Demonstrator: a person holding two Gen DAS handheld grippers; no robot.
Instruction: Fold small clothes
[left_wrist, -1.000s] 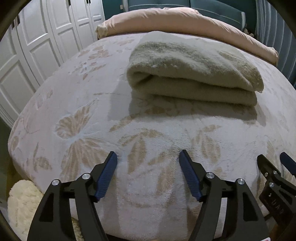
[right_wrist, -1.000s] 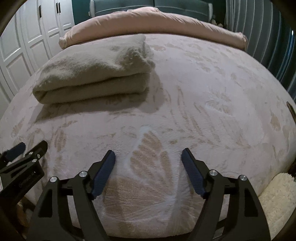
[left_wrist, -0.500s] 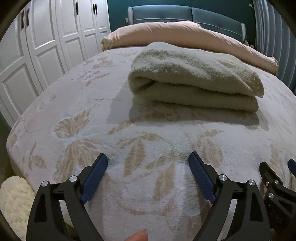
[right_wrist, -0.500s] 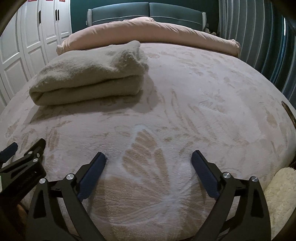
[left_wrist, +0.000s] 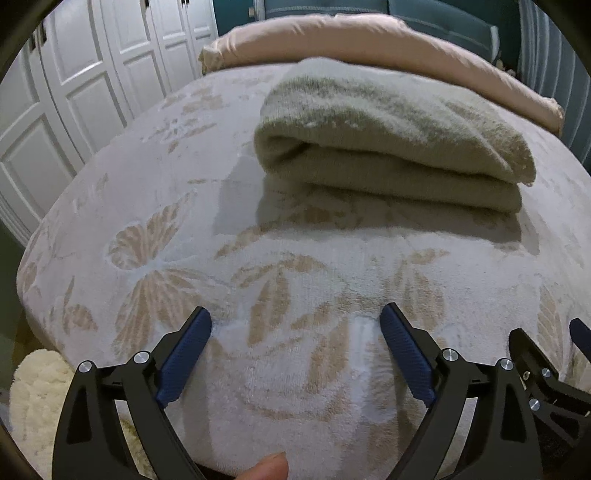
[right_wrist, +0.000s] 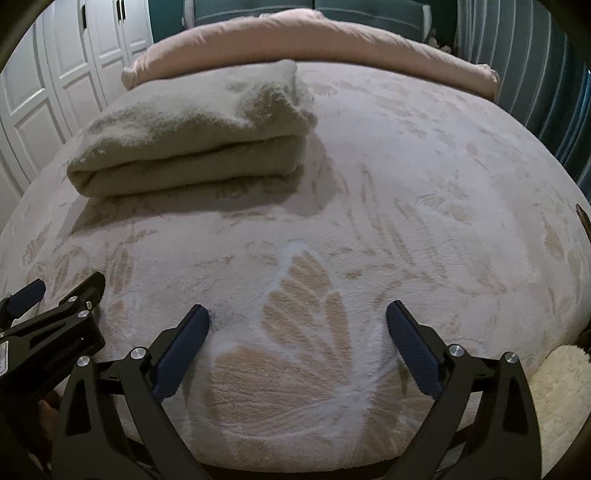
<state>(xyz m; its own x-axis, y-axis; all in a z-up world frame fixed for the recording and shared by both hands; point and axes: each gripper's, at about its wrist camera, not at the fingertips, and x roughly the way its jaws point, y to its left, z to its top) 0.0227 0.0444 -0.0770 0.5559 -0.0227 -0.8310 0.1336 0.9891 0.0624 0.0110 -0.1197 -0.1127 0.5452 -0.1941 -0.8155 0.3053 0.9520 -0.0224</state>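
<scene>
Both the left gripper (left_wrist: 295, 332) and right gripper (right_wrist: 297, 328) are hovering with fingers spread wide, holding nothing, near a folded beige garment (left_wrist: 384, 136) lying farther back on the floral bedspread (right_wrist: 424, 206).

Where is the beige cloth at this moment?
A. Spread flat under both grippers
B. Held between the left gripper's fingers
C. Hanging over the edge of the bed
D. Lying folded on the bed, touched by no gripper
D: the beige cloth lies folded in layers on the bed, well beyond the open left gripper and right gripper.
</scene>
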